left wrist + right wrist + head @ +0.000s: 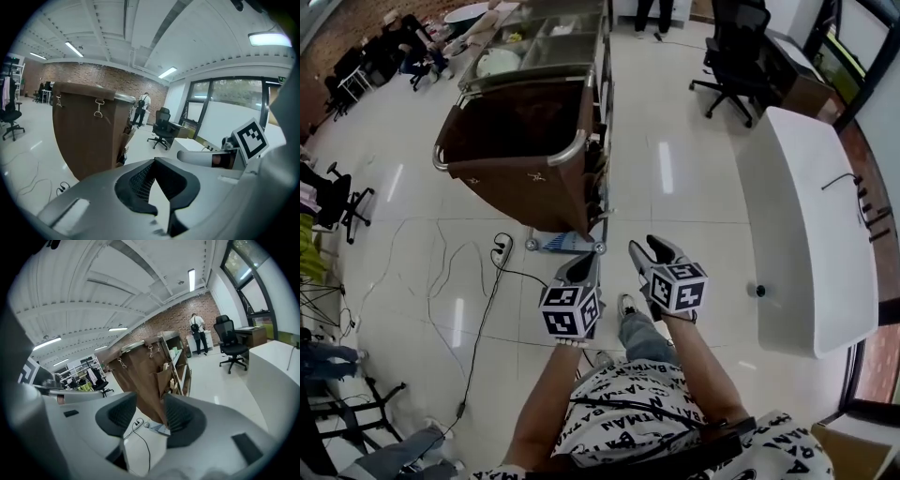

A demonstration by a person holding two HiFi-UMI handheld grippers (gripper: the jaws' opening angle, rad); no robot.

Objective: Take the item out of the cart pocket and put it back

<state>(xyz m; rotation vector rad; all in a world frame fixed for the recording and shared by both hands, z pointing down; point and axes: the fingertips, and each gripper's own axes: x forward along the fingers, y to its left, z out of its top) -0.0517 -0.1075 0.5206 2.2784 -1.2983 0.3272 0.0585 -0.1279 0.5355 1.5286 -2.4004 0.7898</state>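
Most of the head view is glossy white tile floor, with ceiling lights mirrored in it as pale streaks. At 11 o'clock stands the cart, a deep brown fabric bag slung from a rounded metal rail, with steel shelves behind it. A smooth white table with rounded corners fills 3 o'clock, and a black mesh-backed swivel chair sits at 1 o'clock.

Flat brown pockets hang down the cart's side, the side towards the chair. Pale things poke out of them, but they are too small to name, so the item cannot be picked out beyond that it is not in either gripper.

Both grippers are held low at 6 o'clock, close to the person's patterned shirt and well apart from the cart. Each carries a cube of black-and-white square markers. The left gripper has its dark, ribbed pads meeting at the tips, closed on nothing. The right gripper has its jaws spread wide and empty, and only floor and cart show in the gap.

A thin black cable loops across the tiles at 8 o'clock.
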